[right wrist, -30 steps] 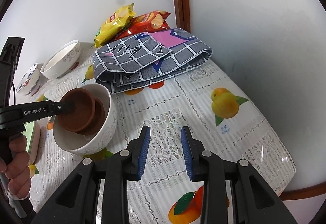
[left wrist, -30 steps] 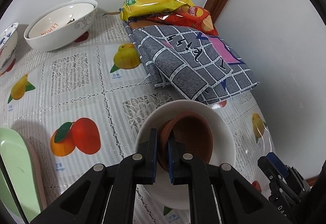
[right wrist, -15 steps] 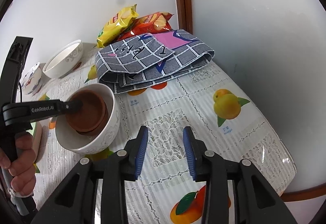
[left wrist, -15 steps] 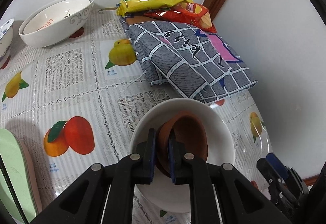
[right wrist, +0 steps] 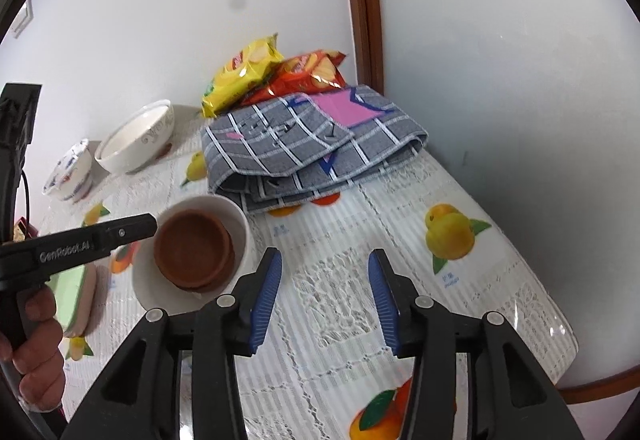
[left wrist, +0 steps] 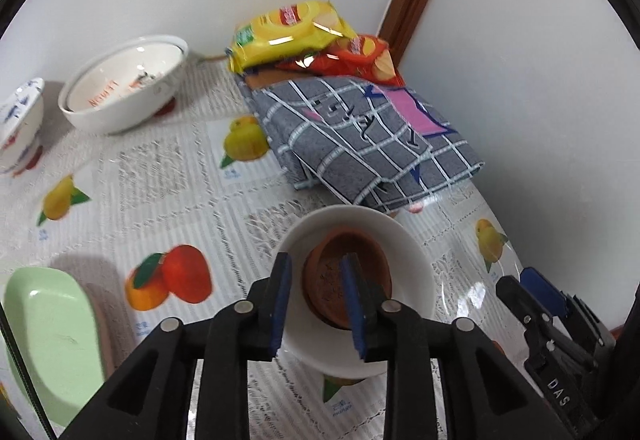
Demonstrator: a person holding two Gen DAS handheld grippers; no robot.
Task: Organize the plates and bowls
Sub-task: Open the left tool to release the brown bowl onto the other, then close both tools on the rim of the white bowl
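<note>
One stack made — more dishes wait.
Left to right: a green plate (left wrist: 48, 336), a patterned bowl (left wrist: 18, 132) and a large white bowl (left wrist: 124, 96) stand loose on the fruit-print tablecloth (left wrist: 160, 176); the left gripper (left wrist: 316, 304) is opening, pads clear of the brown bowls (left wrist: 346, 280) nested in a white bowl (left wrist: 408, 268); the right gripper (right wrist: 324, 300) is opening on nothing — white corner walls behind.

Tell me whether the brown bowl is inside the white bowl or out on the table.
Inside. The brown bowl sits nested upright in the white bowl, whose rim rings it in both wrist views.
</note>
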